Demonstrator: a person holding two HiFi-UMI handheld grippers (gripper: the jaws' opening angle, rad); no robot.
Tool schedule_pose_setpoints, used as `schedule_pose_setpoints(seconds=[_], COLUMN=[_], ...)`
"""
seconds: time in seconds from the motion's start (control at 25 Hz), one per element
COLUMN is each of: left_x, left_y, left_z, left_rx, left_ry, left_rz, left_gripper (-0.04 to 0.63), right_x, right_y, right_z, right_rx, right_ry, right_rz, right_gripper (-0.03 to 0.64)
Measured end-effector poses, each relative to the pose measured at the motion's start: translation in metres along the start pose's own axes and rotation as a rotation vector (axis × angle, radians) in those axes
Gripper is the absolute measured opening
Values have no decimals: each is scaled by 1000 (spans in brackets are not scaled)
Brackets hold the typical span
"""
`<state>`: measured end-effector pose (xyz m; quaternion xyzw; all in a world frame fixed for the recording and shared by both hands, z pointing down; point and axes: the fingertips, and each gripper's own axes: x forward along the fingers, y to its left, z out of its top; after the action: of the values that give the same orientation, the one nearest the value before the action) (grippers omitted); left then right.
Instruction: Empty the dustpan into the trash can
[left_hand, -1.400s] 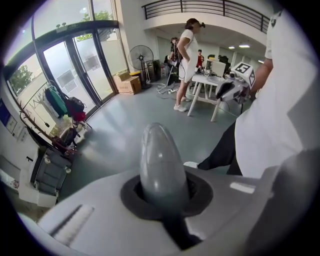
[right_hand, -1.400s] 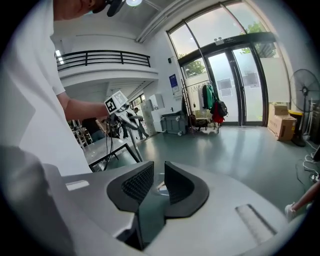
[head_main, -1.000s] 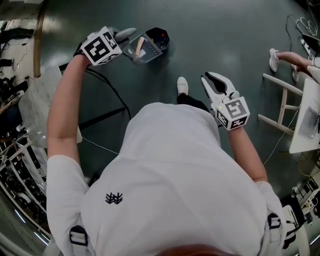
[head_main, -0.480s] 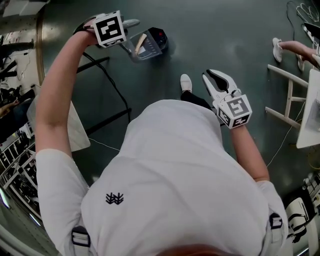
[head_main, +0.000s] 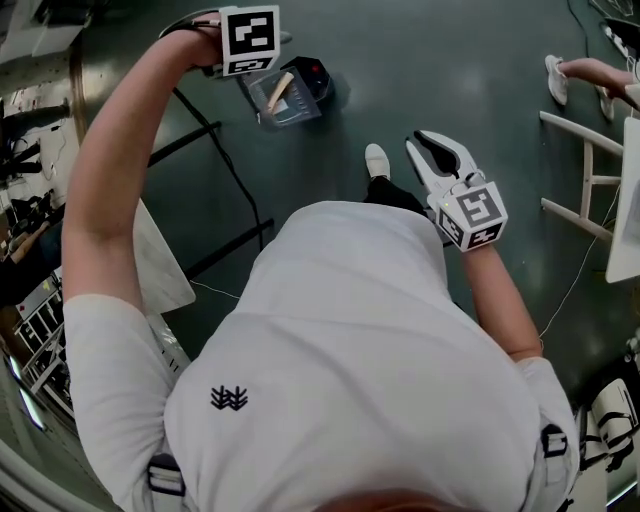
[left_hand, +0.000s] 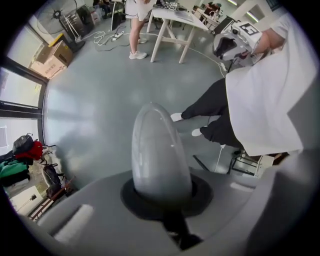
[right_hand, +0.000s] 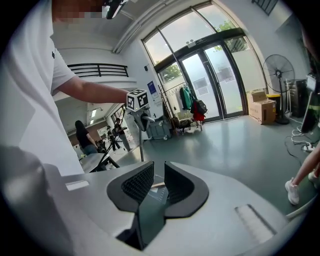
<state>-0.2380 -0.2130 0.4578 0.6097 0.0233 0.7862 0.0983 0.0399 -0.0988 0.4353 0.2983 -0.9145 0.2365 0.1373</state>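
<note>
A see-through grey dustpan stands on the dark floor with a beige stick lying in it. A black object with a red mark touches its far side; I cannot tell whether this is the trash can. My left gripper is raised above the pan and shut on the rounded grey top of the pan's long handle. In the right gripper view that handle runs down from the left gripper. My right gripper hangs at waist height, jaws a little apart, holding nothing.
Black stand legs and cables cross the floor left of the pan. A white table is at the left, a white trestle and another person's foot at the right. My shoe is near the pan.
My left arm has lifted and swung to the right, carrying the handle top over the pan. The pan has tilted and shifted slightly. The right gripper has hardly moved.
</note>
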Motion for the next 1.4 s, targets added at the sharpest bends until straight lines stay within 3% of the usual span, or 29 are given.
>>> schedule_pose_setpoints(seconds=[0.16, 0.52, 0.88, 1.16, 1.4], left_x=[0, -5, 0, 16, 14], left_y=[12, 24, 39, 53, 56], left_z=[23, 56, 83, 120, 133], left_rx=[40, 47, 67, 122, 152], left_ry=[67, 186, 265, 371, 387], left_rz=[-44, -127, -154, -188, -181], left_gripper=[58, 58, 58, 59, 60], right_x=[-2, -10, -19, -32, -40], right_y=[-10, -20, -28, -47, -46], right_z=[-2, -12, -24, -44, -53], right_rx=[21, 72, 118, 170, 206], right_ry=[-13, -30, -43, -55, -50], right_rz=[-19, -48, -87, -128, -149], right_gripper=[66, 64, 64, 64, 65])
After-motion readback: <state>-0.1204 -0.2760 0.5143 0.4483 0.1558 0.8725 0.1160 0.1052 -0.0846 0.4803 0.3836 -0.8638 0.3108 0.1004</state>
